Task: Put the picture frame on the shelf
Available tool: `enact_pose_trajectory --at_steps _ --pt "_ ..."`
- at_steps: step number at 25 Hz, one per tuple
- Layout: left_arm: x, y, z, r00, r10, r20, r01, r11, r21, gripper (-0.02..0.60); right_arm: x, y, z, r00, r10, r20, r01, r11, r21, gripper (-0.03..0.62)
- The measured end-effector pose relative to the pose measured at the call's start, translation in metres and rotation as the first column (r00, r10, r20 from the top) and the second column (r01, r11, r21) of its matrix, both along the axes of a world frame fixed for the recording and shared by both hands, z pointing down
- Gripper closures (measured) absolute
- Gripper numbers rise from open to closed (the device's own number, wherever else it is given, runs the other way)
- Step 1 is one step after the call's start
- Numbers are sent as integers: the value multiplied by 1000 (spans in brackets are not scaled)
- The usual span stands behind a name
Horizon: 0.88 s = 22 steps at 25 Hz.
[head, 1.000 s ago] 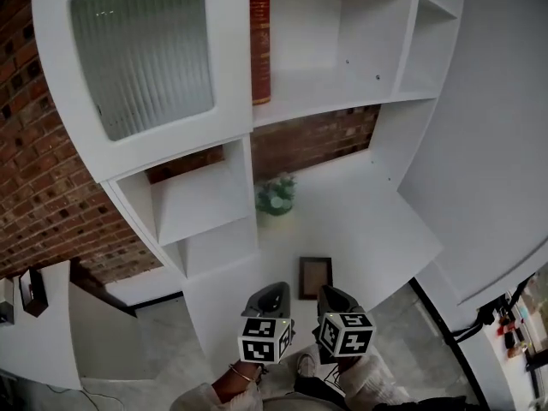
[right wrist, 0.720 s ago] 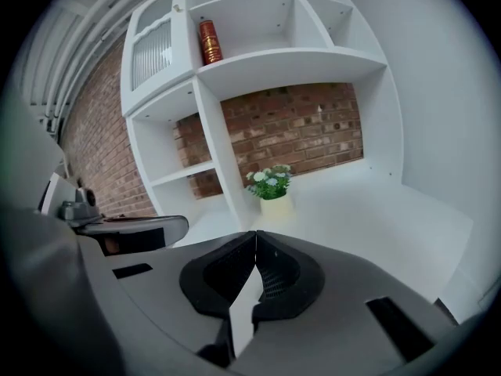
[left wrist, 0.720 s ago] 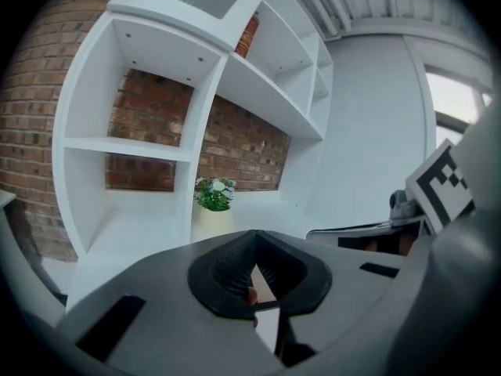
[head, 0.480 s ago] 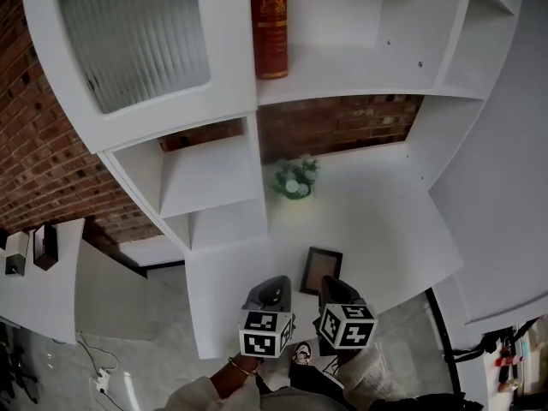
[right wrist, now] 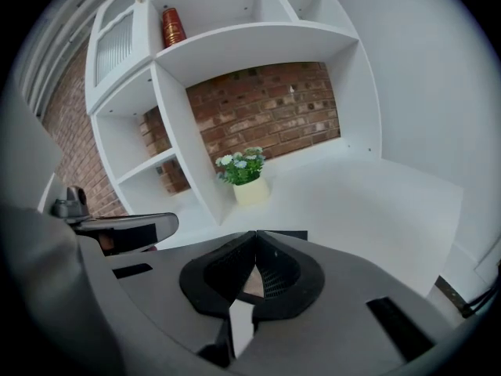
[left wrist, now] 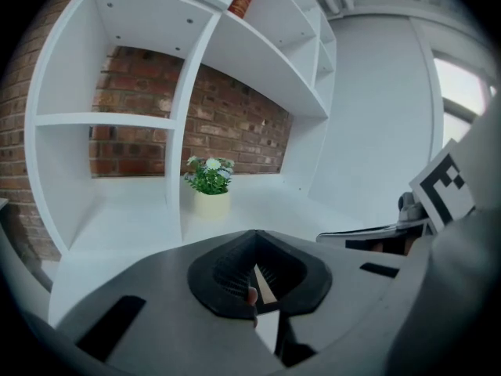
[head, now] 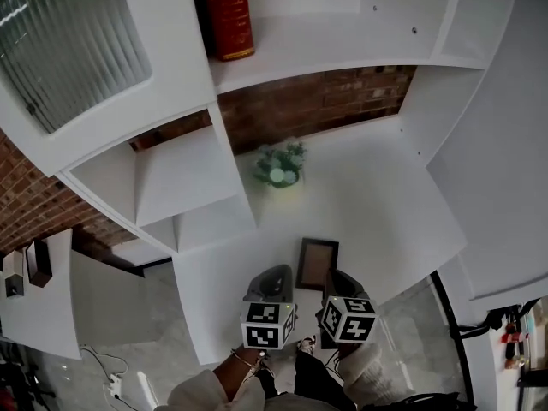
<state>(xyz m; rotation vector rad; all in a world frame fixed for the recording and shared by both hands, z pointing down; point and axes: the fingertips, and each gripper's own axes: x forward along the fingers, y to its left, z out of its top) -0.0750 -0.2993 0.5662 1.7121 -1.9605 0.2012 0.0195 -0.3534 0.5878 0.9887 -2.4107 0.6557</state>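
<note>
Small dark rectangular picture frame (head: 317,264) flat on white shelf board (head: 385,195), same spot as a second ago. Left gripper (head: 271,279) and right gripper (head: 336,282) just short of it, unmoved, both clenched, empty. Only head shifted; probably already placed.

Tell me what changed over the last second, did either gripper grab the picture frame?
Nothing was grabbed or let go. Only the head camera swung, sliding the red book and glass door leftward. The picture frame still lies flat on the white counter, and the left gripper and right gripper stay shut, empty, just short of it.
</note>
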Motion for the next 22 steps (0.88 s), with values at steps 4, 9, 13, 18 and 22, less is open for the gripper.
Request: enact_pose_trajectory --at_steps 4,9,13,18,22 --pt "-3 -14 18 1000 4 -12 -5 1000 -26 577 4 -12 13 999 31 -15 -32 999 -17 571" --pt "-11 -21 40 999 -17 -35 14 998 -62 577 9 -23 35 996 48 -78 -52 998 -42 569" --pt "-17 -28 56 998 -30 -57 25 996 -90 577 9 -30 51 992 52 -111 -59 997 -54 569" --pt "-14 -39 69 999 -10 -47 5 994 -113 577 6 -34 70 992 56 -111 -66 994 -90 568" --pt "-14 -42 76 999 1 -46 -7 992 -129 577 9 -39 80 991 69 -119 -82 991 -110 568"
